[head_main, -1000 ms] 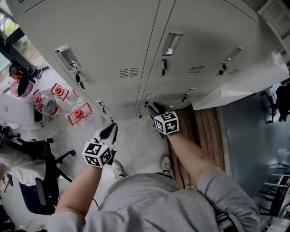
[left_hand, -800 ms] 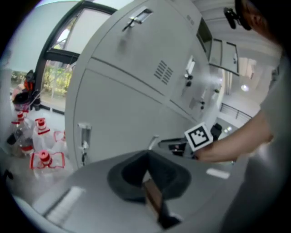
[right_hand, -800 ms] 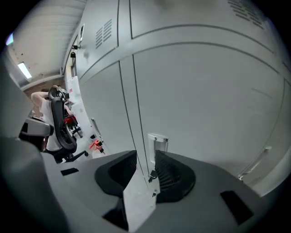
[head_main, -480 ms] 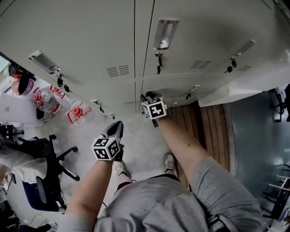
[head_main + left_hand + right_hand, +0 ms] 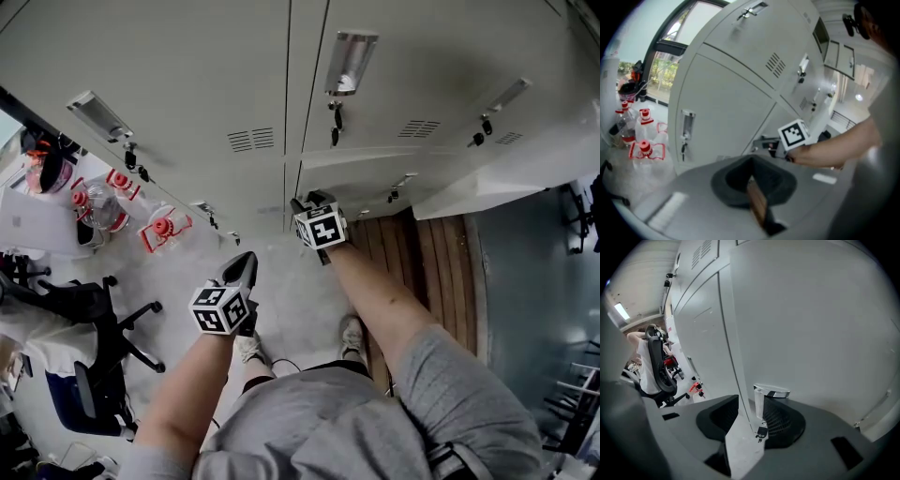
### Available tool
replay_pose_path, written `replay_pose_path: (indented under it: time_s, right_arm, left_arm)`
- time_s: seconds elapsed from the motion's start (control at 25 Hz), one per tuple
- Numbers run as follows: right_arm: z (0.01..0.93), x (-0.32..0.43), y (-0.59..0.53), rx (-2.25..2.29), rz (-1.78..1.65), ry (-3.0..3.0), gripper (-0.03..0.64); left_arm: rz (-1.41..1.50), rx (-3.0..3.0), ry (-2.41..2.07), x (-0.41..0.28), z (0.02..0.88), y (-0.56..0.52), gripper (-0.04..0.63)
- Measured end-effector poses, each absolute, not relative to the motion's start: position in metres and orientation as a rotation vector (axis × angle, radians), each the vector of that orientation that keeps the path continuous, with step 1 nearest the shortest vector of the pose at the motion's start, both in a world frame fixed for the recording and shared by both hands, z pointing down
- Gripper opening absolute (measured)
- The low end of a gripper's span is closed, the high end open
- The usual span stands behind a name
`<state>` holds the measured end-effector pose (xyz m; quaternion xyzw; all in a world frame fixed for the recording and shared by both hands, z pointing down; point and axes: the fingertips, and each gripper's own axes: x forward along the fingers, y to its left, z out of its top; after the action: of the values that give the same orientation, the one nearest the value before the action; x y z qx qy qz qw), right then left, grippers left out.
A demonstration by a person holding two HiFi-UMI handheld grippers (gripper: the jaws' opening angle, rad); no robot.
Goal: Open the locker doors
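Note:
Grey locker doors [image 5: 187, 84] fill the far side of the head view, each with a chrome handle [image 5: 349, 64] and a hanging key. My right gripper [image 5: 305, 204] is at the low middle locker. Its jaws have just been opening and stand open [image 5: 757, 414] around that door's chrome handle [image 5: 765, 397], and a small key [image 5: 761, 432] dangles below; the pads do not press on it. My left gripper [image 5: 244, 267] hangs apart over the floor, jaws shut [image 5: 751, 178] and empty. In the left gripper view I see the right gripper's marker cube [image 5: 794, 133].
A pale panel [image 5: 506, 178] juts out from the lockers at the right. Bottles with red caps [image 5: 164, 228] stand on the floor at the left, near a black office chair [image 5: 89, 314]. Wooden floor boards [image 5: 422, 253] run by the person's shoes [image 5: 352, 336].
Both grippers have come down toward the low lockers. The right gripper has moved in to the low middle locker's handle. In the last half second they barely shift.

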<state>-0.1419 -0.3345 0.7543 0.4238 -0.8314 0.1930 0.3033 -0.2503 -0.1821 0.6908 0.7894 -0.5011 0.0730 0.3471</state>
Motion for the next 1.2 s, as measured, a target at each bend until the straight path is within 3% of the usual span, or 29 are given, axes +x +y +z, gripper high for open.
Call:
replay_pose_path:
  time_s: [0.28,0.84,1.2]
  right_arm:
    - [0.754,-0.098,-0.245,1.030,0.484,-2.282,0.152]
    - [0.758,0.109,-0.156,1.173,0.607,-2.151,0.129]
    - [0.766,0.141,-0.140,1.260,0.664,-2.041,0.124]
  left_arm:
    - [0.180,2.049,-1.266,-0.228,0.691,-0.160,0.005]
    - [0.211,2.124,-1.104,-0.125,0.686,-0.130,0.005]
    - [0.223,2.157,-1.065,-0.108,0.679,-0.123,0.005]
